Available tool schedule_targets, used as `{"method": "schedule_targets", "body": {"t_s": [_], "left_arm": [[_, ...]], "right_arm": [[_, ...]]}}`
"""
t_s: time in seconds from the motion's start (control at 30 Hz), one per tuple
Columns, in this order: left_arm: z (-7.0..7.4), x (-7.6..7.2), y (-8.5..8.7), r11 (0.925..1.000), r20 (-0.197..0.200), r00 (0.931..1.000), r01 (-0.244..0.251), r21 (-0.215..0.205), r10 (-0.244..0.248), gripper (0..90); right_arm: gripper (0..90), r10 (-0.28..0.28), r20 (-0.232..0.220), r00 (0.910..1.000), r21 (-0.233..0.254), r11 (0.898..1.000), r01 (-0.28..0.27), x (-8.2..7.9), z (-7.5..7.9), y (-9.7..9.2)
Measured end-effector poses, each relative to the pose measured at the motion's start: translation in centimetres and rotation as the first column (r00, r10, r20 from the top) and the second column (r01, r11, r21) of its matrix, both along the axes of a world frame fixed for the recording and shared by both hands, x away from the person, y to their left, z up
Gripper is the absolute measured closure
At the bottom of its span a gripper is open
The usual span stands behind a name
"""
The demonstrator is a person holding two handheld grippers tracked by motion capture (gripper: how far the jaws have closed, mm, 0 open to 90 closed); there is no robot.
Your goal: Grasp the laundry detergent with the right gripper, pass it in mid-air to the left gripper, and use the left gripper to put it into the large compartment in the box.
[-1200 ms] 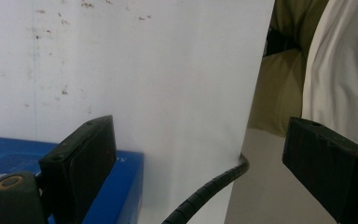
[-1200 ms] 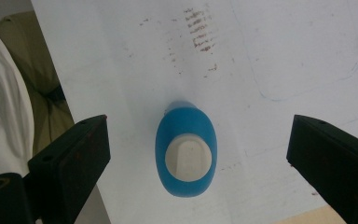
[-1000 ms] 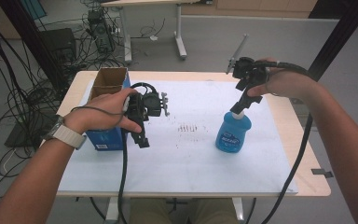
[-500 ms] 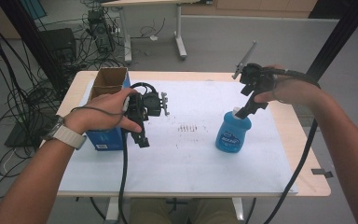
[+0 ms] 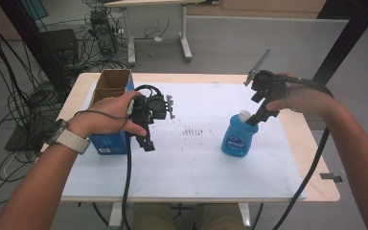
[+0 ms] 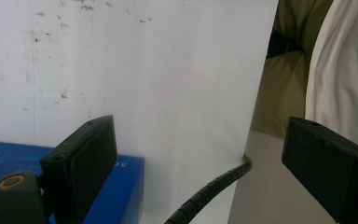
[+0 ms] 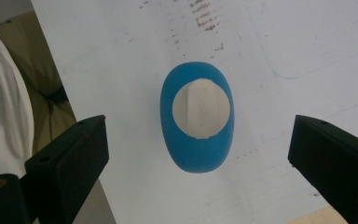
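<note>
A blue bottle (image 5: 237, 138) with a white cap (image 5: 244, 115) stands upright on the white sheet, right of centre. My right gripper (image 5: 255, 119) hovers just above its cap, pointing down. In the right gripper view the bottle (image 7: 198, 151) lies between the wide open jaws of the right gripper (image 7: 199, 140), untouched by either. My left gripper (image 5: 147, 143) is held next to a blue box (image 5: 108, 143) at the left. The left gripper (image 6: 205, 168) is open with nothing between its jaws, the blue box (image 6: 126, 186) by its left jaw.
The blue box has an open cardboard top (image 5: 111, 85). The white sheet (image 5: 196, 163) covers most of the wooden table (image 5: 316, 187) and bears small dark marks (image 5: 196, 131) at its middle. A cable (image 6: 209, 191) trails across the sheet's near edge. Black poles and cables stand behind the table.
My right gripper has drifted a little right and up above the bottle, which stays put. The left hand and gripper have not moved.
</note>
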State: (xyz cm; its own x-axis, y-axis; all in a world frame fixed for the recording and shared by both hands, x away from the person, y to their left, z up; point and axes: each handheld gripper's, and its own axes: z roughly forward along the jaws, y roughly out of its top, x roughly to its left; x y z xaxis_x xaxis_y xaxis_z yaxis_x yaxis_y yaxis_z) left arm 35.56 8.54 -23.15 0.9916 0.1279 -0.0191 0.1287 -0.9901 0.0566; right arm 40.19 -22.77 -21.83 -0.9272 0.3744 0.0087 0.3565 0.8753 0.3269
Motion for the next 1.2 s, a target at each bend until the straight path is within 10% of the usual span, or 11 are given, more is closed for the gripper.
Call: {"method": "schedule_targets", "body": {"t_s": [1.2], "left_arm": [[-0.6,0.1,-0.1,0.9999,0.001,1.0,-0.007,-0.013,0.007,10.7]], "right_arm": [[5.6,-0.024,0.039,0.999,0.076,0.997,0.021,-1.3,-3.3,-2.6]]}}
